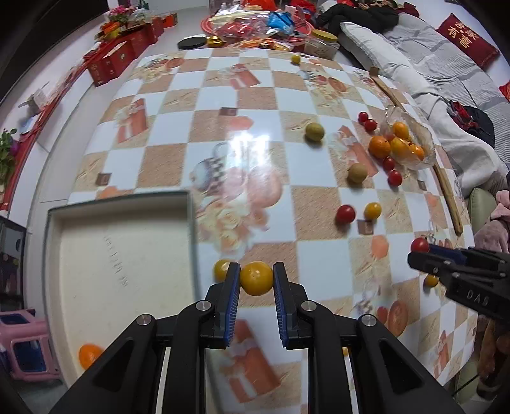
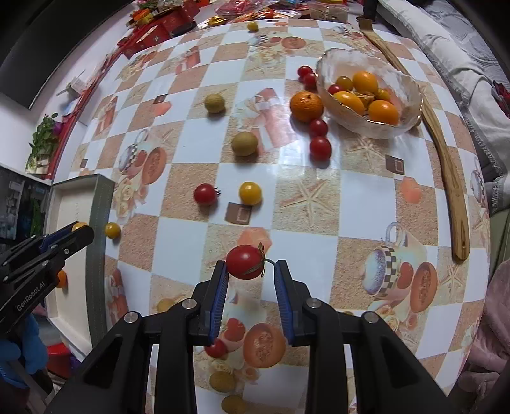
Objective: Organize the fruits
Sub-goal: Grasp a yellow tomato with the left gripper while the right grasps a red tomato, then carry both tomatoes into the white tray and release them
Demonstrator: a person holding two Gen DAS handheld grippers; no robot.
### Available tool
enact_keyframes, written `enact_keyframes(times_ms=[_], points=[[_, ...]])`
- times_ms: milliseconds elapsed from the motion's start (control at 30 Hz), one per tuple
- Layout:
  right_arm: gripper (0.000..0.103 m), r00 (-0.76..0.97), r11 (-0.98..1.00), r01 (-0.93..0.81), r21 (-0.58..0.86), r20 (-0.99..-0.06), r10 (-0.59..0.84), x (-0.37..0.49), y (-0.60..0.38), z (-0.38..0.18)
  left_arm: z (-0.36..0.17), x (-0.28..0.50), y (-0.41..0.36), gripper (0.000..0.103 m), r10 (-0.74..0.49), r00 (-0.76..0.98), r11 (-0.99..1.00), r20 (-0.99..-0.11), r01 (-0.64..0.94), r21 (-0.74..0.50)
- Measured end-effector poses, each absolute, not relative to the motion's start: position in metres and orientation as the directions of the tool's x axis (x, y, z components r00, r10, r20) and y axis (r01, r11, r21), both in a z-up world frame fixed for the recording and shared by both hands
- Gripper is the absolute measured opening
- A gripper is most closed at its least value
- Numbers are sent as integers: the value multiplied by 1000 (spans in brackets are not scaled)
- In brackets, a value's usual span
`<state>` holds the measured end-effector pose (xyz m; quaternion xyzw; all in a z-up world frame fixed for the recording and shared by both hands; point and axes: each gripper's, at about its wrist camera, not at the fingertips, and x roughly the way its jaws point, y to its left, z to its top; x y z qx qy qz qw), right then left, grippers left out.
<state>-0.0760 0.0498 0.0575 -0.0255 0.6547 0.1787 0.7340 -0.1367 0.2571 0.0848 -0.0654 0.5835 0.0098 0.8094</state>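
Note:
My left gripper is shut on a yellow-orange fruit, held just right of the white tray. A small yellow tomato lies beside its left finger. An orange fruit lies in the tray. My right gripper holds a red cherry tomato at its fingertips; the jaws look wider than the tomato, which touches the left finger. The glass bowl holds several yellow, orange and red fruits. Loose red tomatoes, a yellow tomato, green-brown fruits and an orange lie on the table.
A long wooden stick lies along the table's right edge beside the bowl. Red boxes and snack bags crowd the far end. A sofa with grey bedding is at the right.

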Motion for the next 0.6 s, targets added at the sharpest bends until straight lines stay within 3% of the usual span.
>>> enact_keyframes(times_ms=[600], points=[[32, 21, 844, -488, 222, -964, 266, -95, 172, 76, 84, -199, 370, 22, 61, 306, 948, -950, -317, -41]])
